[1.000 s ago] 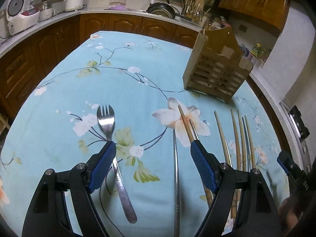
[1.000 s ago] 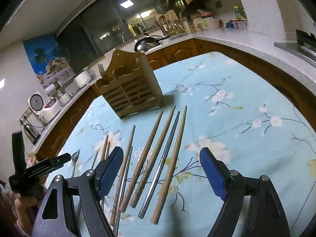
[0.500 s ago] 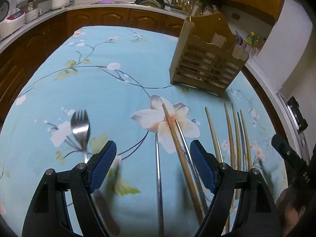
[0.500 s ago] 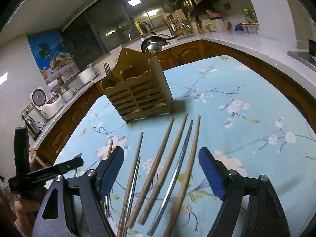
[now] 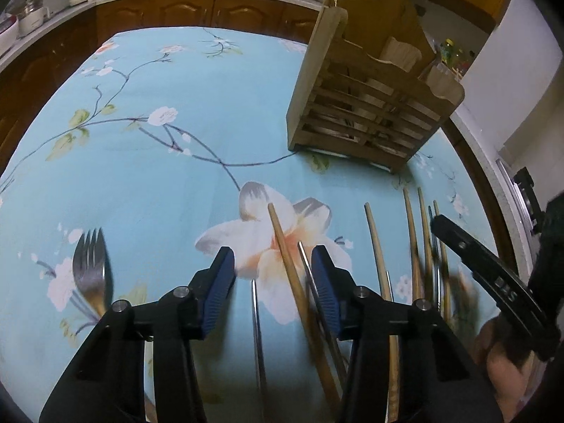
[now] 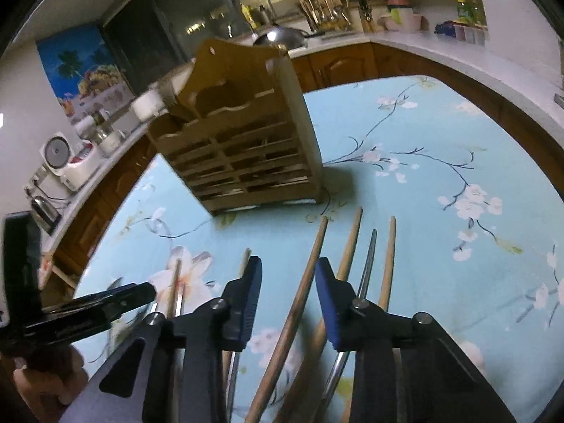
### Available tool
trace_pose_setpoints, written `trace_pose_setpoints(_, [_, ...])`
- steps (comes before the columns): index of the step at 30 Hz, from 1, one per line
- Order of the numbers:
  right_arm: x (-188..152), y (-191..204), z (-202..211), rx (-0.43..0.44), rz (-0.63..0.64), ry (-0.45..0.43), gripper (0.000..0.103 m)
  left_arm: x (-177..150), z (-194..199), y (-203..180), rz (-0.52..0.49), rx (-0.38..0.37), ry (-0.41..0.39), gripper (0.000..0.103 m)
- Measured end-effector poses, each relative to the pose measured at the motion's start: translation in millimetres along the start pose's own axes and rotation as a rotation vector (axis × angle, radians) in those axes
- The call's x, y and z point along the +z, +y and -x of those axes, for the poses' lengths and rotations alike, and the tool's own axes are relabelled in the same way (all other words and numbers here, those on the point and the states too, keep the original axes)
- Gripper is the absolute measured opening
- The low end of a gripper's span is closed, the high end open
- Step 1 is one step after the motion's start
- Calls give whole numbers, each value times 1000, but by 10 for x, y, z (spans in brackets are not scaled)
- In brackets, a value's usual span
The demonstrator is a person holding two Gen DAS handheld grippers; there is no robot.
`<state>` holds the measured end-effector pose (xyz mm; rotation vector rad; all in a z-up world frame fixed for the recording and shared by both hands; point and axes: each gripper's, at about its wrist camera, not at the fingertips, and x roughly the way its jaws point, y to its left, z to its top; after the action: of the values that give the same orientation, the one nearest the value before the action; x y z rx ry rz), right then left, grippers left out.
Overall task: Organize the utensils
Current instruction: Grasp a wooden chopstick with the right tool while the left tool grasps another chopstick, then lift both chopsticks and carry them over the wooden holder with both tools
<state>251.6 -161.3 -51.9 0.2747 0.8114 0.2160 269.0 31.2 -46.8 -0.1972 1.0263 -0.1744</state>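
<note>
Several wooden and metal chopsticks lie on a blue flowered tablecloth [image 5: 176, 183] in front of a slatted wooden utensil holder [image 5: 370, 105], which also shows in the right wrist view [image 6: 246, 148]. My left gripper [image 5: 271, 282] is open, low over the cloth, with a wooden chopstick [image 5: 289, 268] and a metal chopstick [image 5: 255, 317] between its fingers. A steel fork [image 5: 90, 271] lies to its left. My right gripper [image 6: 288, 292] is open, its fingers either side of a wooden chopstick [image 6: 299, 299]. More chopsticks [image 6: 386, 264] lie just to its right.
Wooden kitchen cabinets and a white counter [image 6: 458, 53] ring the table. A rice cooker [image 6: 67, 162], a pan [image 6: 278, 37] and a dish rack stand on the counter. The right gripper shows at the right edge of the left wrist view [image 5: 493, 282].
Both grippers have moved forward and down toward the chopsticks, and both jaws have narrowed. The holder looms larger in both views. The fork has slid to the left of the left gripper.
</note>
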Motion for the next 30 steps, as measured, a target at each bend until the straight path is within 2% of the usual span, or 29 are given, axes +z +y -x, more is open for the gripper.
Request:
trace_pose_setpoints(2, [56,0,-114,-19,1,19,26,53,-65,-14,-9,9,7,44])
trace_pose_setpoints(6, [131,13,-337,-83,30,70,24,116,-221,-34,-29,19,40,31])
trace_pose_setpoints(8, [126,18,-482,-108,50,113,21,123,-265,-65,-50,33,39,30])
trace_pose_setpoints(10, [131,73,-498,-130,86,106,21,119,-283,-125,-86,47,36,28])
trace_pose_setpoints(12, [130,107,-526,-148,109,111,18,107,-305,-182,-121,60,31,9])
trace_pose_setpoints(13, [132,123,-538,-162,121,114,11,105,-312,-211,-134,65,28,9])
trace_pose_setpoints(16, [132,142,-552,-175,137,117,9,96,-310,-242,-151,64,22,7])
trace_pose_setpoints(24, [76,74,-373,-76,62,91,6,48,-142,-200,-118,5,-15,5])
trace_pose_setpoints(30, [76,89,-37,6,26,44,6,4,219,-200,-88,-48,-74,5])
